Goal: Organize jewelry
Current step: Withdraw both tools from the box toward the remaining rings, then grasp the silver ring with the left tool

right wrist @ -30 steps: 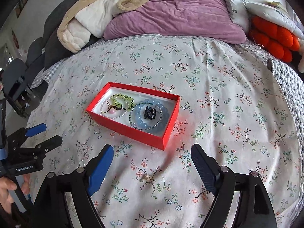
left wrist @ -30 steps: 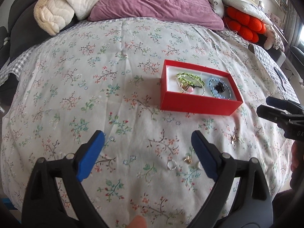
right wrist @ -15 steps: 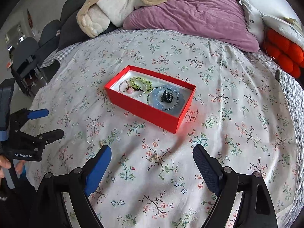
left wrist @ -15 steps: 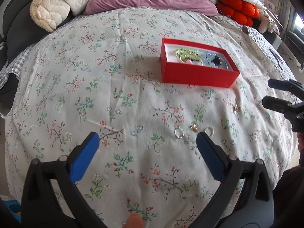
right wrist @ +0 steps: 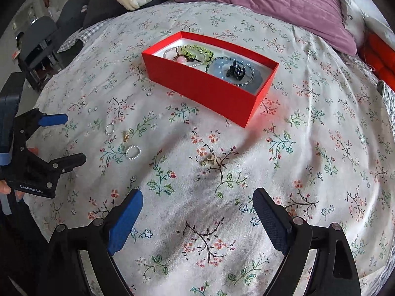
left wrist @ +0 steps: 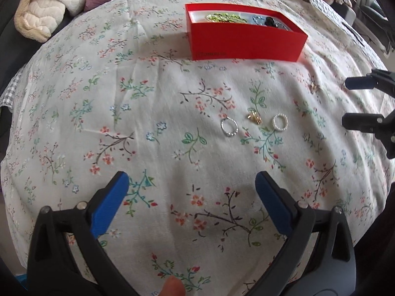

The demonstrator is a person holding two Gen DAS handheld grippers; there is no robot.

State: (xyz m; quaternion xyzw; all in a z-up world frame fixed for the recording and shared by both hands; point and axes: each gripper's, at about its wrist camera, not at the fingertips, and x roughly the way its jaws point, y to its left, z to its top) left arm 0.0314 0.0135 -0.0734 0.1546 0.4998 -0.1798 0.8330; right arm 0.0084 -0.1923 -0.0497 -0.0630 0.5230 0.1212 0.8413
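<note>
A red box sits on the floral bedspread and holds a green bead bracelet, a blue bead bracelet and a black clip. In front of it lie a silver ring, a gold earring, a pearl ring and another small gold piece. My left gripper is open and empty, low over the cloth short of the rings. My right gripper is open and empty, near the small gold piece.
A purple duvet and cream blankets are heaped at the head of the bed. Orange cushions lie at the right. Dark chairs stand beyond the bed's left edge.
Both grippers have dropped lower and moved forward toward the loose jewelry. The rings and box now look larger and nearer. Both stay open.
</note>
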